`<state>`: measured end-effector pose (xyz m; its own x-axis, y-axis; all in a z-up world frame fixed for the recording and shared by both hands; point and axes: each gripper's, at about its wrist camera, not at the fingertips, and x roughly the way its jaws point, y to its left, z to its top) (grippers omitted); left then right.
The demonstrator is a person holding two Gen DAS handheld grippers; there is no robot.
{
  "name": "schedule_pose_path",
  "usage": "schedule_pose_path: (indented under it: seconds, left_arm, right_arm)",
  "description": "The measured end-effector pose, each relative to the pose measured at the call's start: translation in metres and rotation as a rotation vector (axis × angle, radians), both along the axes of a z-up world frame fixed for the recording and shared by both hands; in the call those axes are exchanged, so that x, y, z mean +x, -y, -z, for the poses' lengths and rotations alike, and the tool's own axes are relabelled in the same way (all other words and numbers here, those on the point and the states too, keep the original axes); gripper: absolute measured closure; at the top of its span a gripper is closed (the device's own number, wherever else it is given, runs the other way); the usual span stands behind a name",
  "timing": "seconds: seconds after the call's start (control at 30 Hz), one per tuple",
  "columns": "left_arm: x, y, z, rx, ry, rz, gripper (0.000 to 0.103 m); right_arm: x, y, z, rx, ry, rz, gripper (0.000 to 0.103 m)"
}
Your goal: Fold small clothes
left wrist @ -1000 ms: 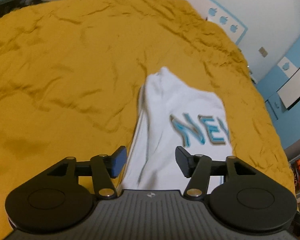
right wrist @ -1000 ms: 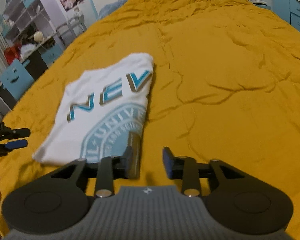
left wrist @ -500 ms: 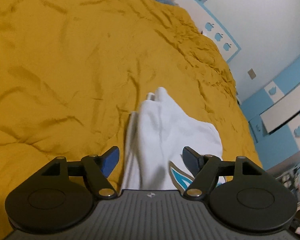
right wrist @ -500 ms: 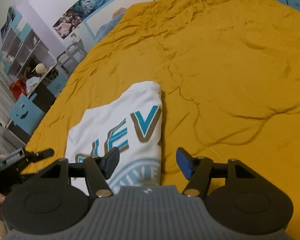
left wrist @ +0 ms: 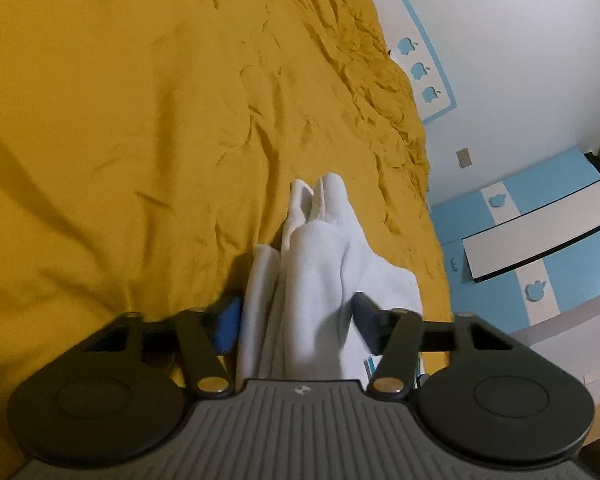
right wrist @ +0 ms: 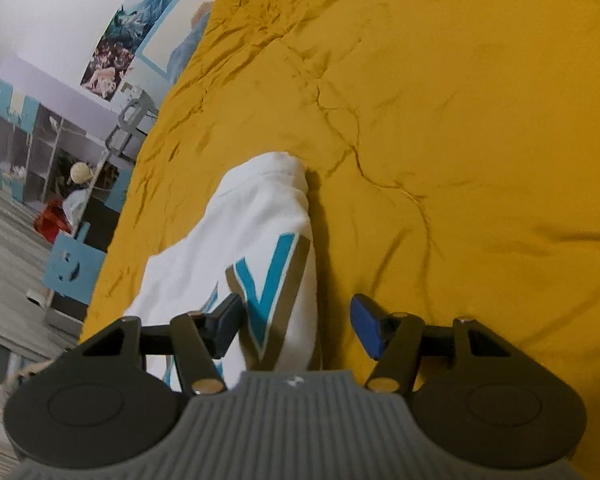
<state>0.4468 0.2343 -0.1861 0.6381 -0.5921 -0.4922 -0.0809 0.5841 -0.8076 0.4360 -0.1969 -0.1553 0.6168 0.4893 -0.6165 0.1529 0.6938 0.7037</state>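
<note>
A white shirt [left wrist: 320, 260] with teal lettering lies folded on the yellow bed cover [left wrist: 140, 120]. In the left wrist view its bunched side edge runs between the jaws of my left gripper [left wrist: 296, 322], which are closing. The cloth fills most of the gap but is not visibly pinched. In the right wrist view the shirt [right wrist: 260, 216] shows a teal letter V at its other folded edge. That edge sits between the jaws of my right gripper [right wrist: 296, 326], which are closing a little, and bare yellow cover [right wrist: 460, 120] shows by the right-hand pad [right wrist: 366, 330].
The wrinkled yellow cover stretches far ahead of both grippers. A blue and white cabinet [left wrist: 520, 240] stands past the bed's right edge. To the left of the bed are open shelves [right wrist: 40, 152] and a blue box [right wrist: 70, 266].
Both grippers have dropped and moved in along the shirt's two side edges. The shirt's edges now lie between their jaws. Both views have rolled.
</note>
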Motion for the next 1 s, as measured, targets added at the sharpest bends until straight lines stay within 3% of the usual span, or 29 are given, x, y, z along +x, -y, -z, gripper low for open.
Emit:
schedule_pose_path:
  seconds: [0.07,0.17,0.23,0.37,0.5,0.77,1.0]
  left_arm:
    - [0.004,0.002,0.003,-0.005,0.002,-0.002,0.059]
    - [0.009,0.005,0.005,-0.007,0.001,0.007,0.067]
    - [0.011,0.008,0.004,0.014,0.001,0.01,0.072]
    - [0.007,0.012,-0.007,0.059,0.017,0.004,0.078]
    - [-0.006,0.027,-0.034,0.176,0.079,0.001,0.08]
    - [-0.043,0.068,-0.11,0.396,0.206,0.026,0.081]
    - [-0.085,0.09,-0.168,0.454,0.299,0.023,0.081]
  right_arm:
    - [0.009,-0.001,0.006,0.028,-0.002,0.004,0.05]
    - [0.023,-0.002,0.016,0.063,-0.012,0.015,0.059]
    - [0.032,-0.003,0.021,0.087,-0.021,0.029,0.073]
    - [0.041,-0.004,0.022,0.112,-0.037,0.044,0.088]
    - [0.034,-0.012,-0.003,0.045,0.041,0.017,0.093]
    - [0.007,-0.024,-0.077,-0.042,0.192,-0.031,0.094]
    - [-0.035,-0.022,-0.135,-0.051,0.285,-0.053,0.094]
